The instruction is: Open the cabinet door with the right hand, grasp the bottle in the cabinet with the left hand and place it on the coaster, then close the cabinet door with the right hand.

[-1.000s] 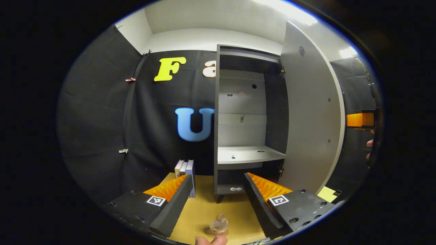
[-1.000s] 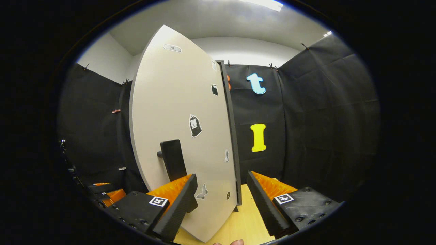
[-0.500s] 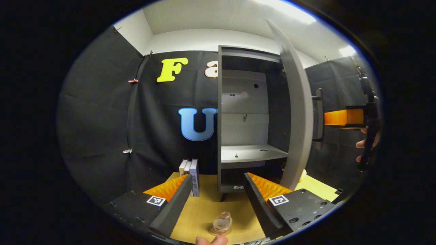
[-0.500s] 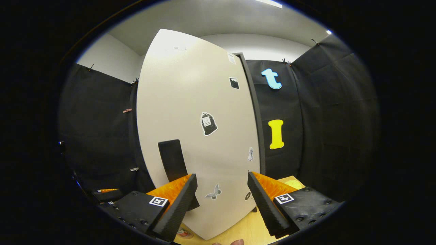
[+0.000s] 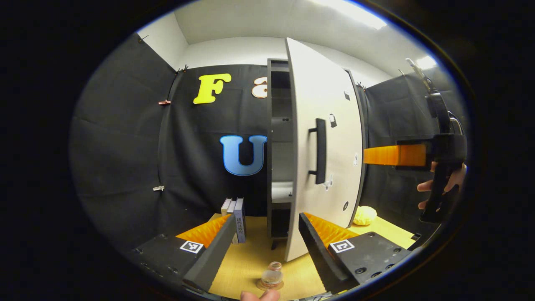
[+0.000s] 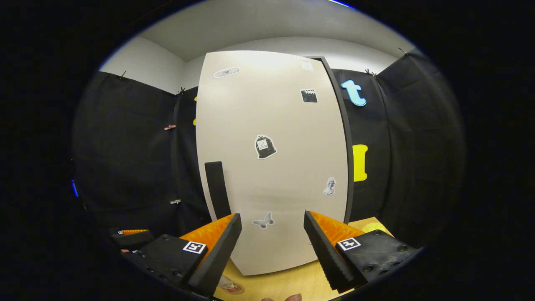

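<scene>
A small clear bottle stands upright on a round coaster on the wooden table, just before my left gripper, which is open and holds nothing. The dark cabinet has its pale door swung almost shut, leaving a narrow gap at the left. A dark bar handle sits on the door. My right gripper, held by a hand, reaches the door's face from the right. In the right gripper view the door and its handle stand close ahead of my right gripper, which is open.
Several books stand upright left of the cabinet. A yellow lump lies on the table right of the door. A shelf shows through the gap. In the right gripper view, the left gripper shows low at the left.
The door has swung from wide open to almost shut, with the right gripper following it in. The left gripper and the bottle have barely moved.
</scene>
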The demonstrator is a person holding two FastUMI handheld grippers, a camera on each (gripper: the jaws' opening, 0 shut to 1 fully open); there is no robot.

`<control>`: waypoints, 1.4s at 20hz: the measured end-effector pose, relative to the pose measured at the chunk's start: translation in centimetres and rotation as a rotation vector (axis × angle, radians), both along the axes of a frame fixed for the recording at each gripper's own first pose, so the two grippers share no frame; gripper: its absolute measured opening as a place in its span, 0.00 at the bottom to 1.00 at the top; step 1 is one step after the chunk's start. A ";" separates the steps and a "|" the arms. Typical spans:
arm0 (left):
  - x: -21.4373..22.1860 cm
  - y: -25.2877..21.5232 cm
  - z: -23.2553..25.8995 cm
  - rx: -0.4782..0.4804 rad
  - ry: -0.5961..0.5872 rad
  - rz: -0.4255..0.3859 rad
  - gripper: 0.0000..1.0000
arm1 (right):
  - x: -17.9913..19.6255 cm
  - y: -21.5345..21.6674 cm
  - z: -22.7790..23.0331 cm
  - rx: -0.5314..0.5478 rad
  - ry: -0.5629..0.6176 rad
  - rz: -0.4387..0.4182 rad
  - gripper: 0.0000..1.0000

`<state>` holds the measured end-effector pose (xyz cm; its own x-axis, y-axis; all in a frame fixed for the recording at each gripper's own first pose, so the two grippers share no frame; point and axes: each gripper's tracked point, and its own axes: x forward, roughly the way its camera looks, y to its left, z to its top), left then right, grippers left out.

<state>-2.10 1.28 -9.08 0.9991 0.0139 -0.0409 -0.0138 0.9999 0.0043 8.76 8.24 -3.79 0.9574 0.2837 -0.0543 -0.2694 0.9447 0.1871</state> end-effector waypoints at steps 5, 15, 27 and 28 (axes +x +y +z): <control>1.2 -1.5 2.0 -0.028 -0.033 -0.027 0.94 | -0.4 -1.3 -0.1 -0.029 -0.007 -0.018 0.98; 2.3 -5.2 3.7 0.003 -0.058 -0.086 0.94 | -1.9 -7.0 -0.6 -0.081 -0.025 -0.112 0.98; 2.4 -6.3 3.3 -0.003 -0.048 -0.088 0.94 | -3.1 -11.8 -1.8 -0.115 -0.017 -0.199 0.98; 2.5 -6.3 3.3 -0.002 -0.047 -0.088 0.94 | -3.2 -11.9 -1.7 -0.115 -0.019 -0.200 0.98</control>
<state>0.41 -5.06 -5.82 0.9972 -0.0745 0.0058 0.0745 0.9972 0.0039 5.53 -3.64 -5.51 0.9951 0.0809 -0.0569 -0.0767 0.9945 0.0716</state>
